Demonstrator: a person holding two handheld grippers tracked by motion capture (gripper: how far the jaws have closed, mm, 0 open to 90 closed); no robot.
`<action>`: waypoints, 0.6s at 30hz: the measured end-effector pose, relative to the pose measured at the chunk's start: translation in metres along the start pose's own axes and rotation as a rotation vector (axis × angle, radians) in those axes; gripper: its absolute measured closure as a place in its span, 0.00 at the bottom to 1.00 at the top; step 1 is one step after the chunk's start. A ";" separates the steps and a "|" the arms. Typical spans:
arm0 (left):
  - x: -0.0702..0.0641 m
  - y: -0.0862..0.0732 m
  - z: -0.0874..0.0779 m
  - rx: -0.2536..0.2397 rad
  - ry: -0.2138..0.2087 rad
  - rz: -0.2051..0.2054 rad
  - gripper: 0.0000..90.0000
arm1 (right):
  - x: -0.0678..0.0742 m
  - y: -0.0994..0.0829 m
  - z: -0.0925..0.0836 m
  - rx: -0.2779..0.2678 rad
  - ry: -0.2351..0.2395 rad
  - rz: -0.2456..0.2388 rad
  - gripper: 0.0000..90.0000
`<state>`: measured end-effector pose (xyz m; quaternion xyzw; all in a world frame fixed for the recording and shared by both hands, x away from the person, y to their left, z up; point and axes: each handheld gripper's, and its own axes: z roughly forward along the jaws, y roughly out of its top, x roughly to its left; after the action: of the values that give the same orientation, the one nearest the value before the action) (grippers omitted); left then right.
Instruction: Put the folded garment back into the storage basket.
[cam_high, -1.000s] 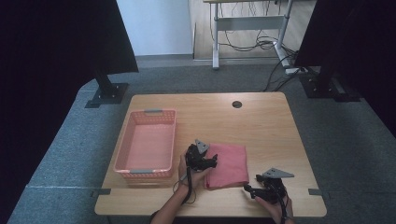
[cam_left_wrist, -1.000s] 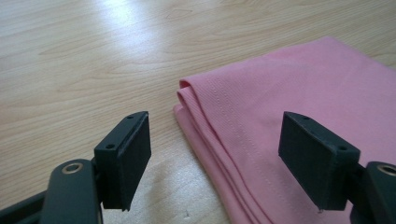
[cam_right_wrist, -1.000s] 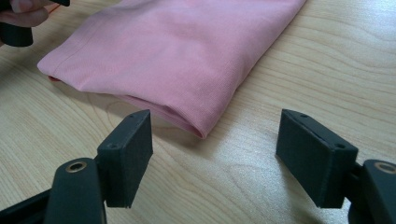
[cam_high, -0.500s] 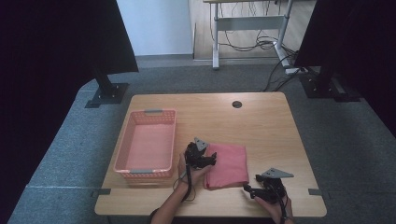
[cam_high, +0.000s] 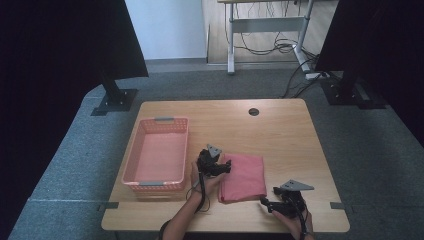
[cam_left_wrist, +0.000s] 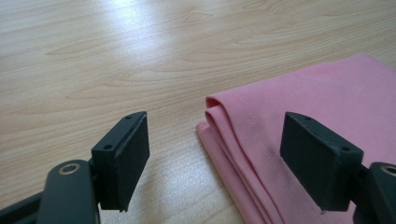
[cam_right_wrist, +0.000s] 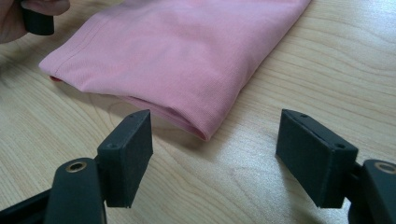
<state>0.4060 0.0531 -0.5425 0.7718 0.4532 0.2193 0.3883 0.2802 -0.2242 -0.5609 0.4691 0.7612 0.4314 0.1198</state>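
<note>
Folded pink cloth (cam_high: 243, 177) is laid flat on the wooden tabletop (cam_high: 280, 130), toward the near edge and just right of the pink basket (cam_high: 158, 153), from which it is separated by a strip of bare wood. In the high view it forms a rough rectangle whose long axis is seen to run from the near edge toward the far edge, tilted slightly. One rounded fold is turned toward the near right corner, as is shown in the right gripper view (cam_right_wrist: 187, 51), where the layers meet in a blunt corner pointing at the camera. In the left gripper view (cam_left_wrist: 299, 135) the stacked folded edges are seen at the cloth's left side, with a stitched hem running along the top layer.

The left hand-held gripper (cam_high: 226, 168) is held at the cloth's left edge, its jaws spread wide; one jaw is placed over bare wood and the other over the fabric, with the folded edge between them. The right hand-held gripper (cam_high: 266, 202) is held just off the near right corner of the cloth, its jaws also spread wide and nothing clasped; whether the fabric is touched cannot be told.
</note>
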 end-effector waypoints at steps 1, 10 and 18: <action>0.000 0.001 0.001 0.000 -0.001 -0.001 0.26 | 0.000 0.000 0.000 0.000 0.000 0.000 0.30; 0.001 0.002 0.006 0.004 -0.009 -0.029 0.26 | 0.000 0.000 0.000 -0.001 0.000 0.001 0.30; 0.006 0.007 0.008 0.005 -0.021 -0.041 0.26 | 0.000 0.000 0.000 0.001 -0.002 -0.003 0.30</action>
<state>0.4177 0.0527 -0.5421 0.7655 0.4655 0.2020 0.3956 0.2799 -0.2240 -0.5608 0.4686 0.7619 0.4304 0.1212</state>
